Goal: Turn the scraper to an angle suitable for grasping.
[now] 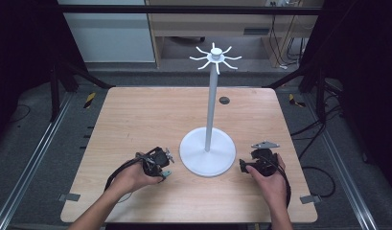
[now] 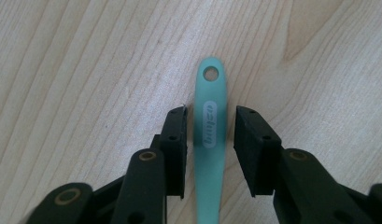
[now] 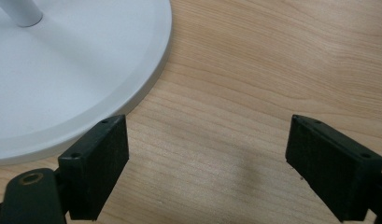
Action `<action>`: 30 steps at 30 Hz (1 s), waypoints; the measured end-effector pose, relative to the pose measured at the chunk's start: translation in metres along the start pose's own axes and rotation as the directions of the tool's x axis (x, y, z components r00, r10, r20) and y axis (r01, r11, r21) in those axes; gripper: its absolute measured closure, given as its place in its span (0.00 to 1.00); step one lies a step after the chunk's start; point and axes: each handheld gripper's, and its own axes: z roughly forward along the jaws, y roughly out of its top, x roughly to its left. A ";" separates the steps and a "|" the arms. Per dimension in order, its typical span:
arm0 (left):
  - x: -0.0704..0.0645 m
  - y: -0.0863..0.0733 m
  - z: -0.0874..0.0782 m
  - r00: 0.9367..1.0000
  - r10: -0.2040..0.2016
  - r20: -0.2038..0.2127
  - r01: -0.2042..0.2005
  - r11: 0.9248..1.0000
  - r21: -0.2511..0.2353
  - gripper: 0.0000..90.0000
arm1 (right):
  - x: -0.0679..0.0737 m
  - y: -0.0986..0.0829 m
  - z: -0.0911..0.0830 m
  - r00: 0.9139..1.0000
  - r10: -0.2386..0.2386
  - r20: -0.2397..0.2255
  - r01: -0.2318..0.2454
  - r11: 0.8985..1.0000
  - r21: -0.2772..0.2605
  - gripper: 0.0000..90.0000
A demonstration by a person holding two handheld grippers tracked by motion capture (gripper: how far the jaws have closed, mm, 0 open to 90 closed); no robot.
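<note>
A teal utensil handle (image 2: 210,93) with a hanging hole at its tip lies flat on the wooden table (image 1: 136,115). My left gripper (image 2: 211,126) is open and straddles this handle, with a narrow gap on each side. In the high view the left gripper (image 1: 161,171) sits left of the white stand's round base (image 1: 207,155), and the teal tip (image 1: 167,173) pokes out by it. The stand's pole rises to a ring of white hooks (image 1: 215,57). My right gripper (image 3: 207,149) is open and holds nothing, low over bare wood beside the base rim (image 3: 151,79); it (image 1: 242,166) is right of the base.
A small dark round grommet (image 1: 224,100) sits in the table's far part. Black frame posts stand at both far corners, and cables trail on the floor to the right. Bare wood stretches behind the stand and along the near edge.
</note>
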 end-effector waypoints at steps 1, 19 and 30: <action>0.000 0.000 0.000 1.000 0.000 0.001 0.000 1.000 0.000 0.73 | 0.000 0.000 0.000 1.000 0.000 0.000 0.000 1.000 0.000 0.15; 0.003 0.001 0.003 1.000 -0.001 0.017 0.002 1.000 -0.002 0.81 | 0.000 0.000 0.001 1.000 0.003 -0.004 -0.002 1.000 0.004 0.15; -0.002 -0.008 -0.022 1.000 0.004 -0.030 -0.008 0.991 -0.134 0.82 | 0.000 0.000 0.001 1.000 -0.002 -0.004 0.002 1.000 0.004 0.15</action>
